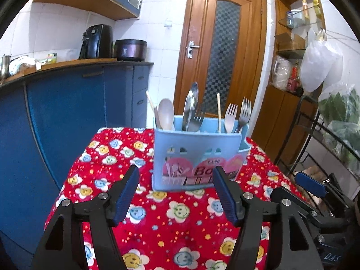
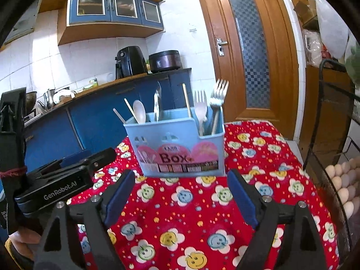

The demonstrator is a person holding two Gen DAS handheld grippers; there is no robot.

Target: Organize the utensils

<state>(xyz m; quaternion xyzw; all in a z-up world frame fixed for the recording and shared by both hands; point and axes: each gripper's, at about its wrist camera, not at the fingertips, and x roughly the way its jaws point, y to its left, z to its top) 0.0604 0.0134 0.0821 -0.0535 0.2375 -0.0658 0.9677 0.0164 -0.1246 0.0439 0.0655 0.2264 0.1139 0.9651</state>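
- Blue plastic caddy [image 1: 198,157] stands upright on the red cloth [image 1: 157,225], towards its far edge, well ahead of both grippers; it holds all the utensils visible.
- Left gripper [image 1: 175,193] and right gripper [image 2: 182,193] both hang over the cloth with jaws spread, nothing between them.
- Handling, as I judge it: the caddy looks light and thin-walled, so a firm push could slide or tip it. The metal pieces are stiff, smooth and likely slippery; the pale plastic or wooden ones are light and less slick.
- Best hold is probably on the part of a handle or neck standing clear above the rim, pinched across its flat faces and lifted straight up.
- Count, as far as I can see: one pale spoon [image 1: 166,112], one steel spoon [image 1: 191,103], about three or four forks, including a pale fork [image 2: 200,105] and a steel fork [image 2: 217,99], and roughly three thin sticks [image 1: 218,110]. Overlaps make the fork and stick totals uncertain.
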